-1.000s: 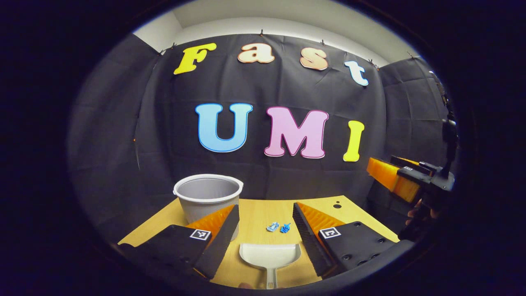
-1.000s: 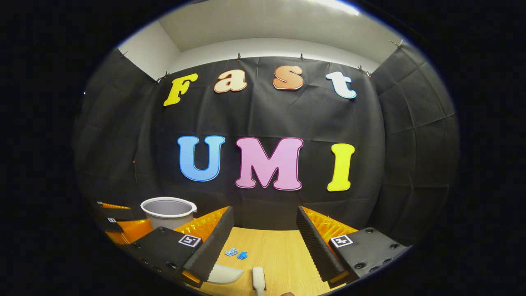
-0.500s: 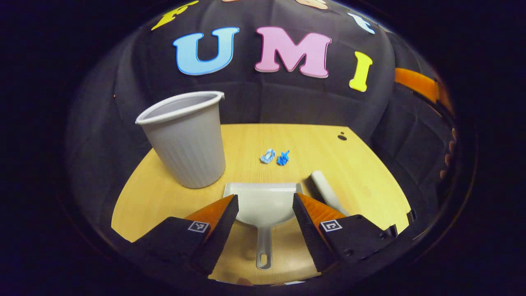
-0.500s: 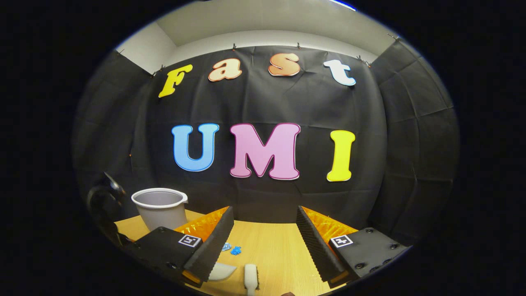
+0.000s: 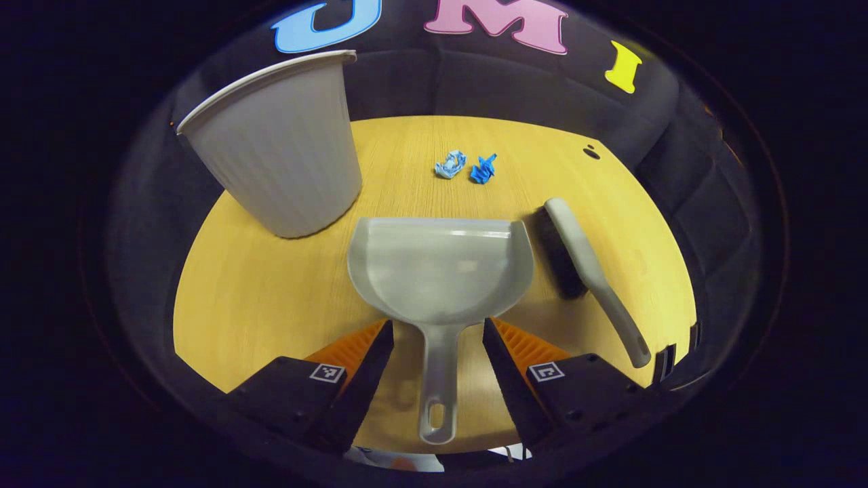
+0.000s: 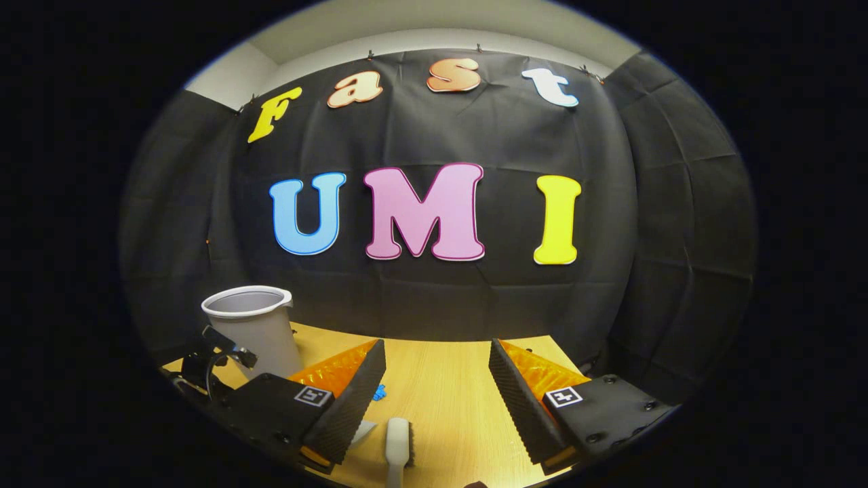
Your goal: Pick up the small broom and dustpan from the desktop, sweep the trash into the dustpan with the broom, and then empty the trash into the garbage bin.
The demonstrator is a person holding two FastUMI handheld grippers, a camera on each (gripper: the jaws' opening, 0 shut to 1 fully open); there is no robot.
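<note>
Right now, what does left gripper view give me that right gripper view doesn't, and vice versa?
Left gripper view: the whole dustpan, its handle between the left gripper's open fingers, the broom's full length, two blue paper scraps. Right gripper view: the booth's ceiling above the cloth, and the right gripper open over the desktop. Both: garbage bin, desktop, part of the broom.

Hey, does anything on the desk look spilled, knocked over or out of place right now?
Only the trash: two crumpled blue scraps loose on the desk, beyond the dustpan. The bin stands upright; the broom lies beside the dustpan.
</note>
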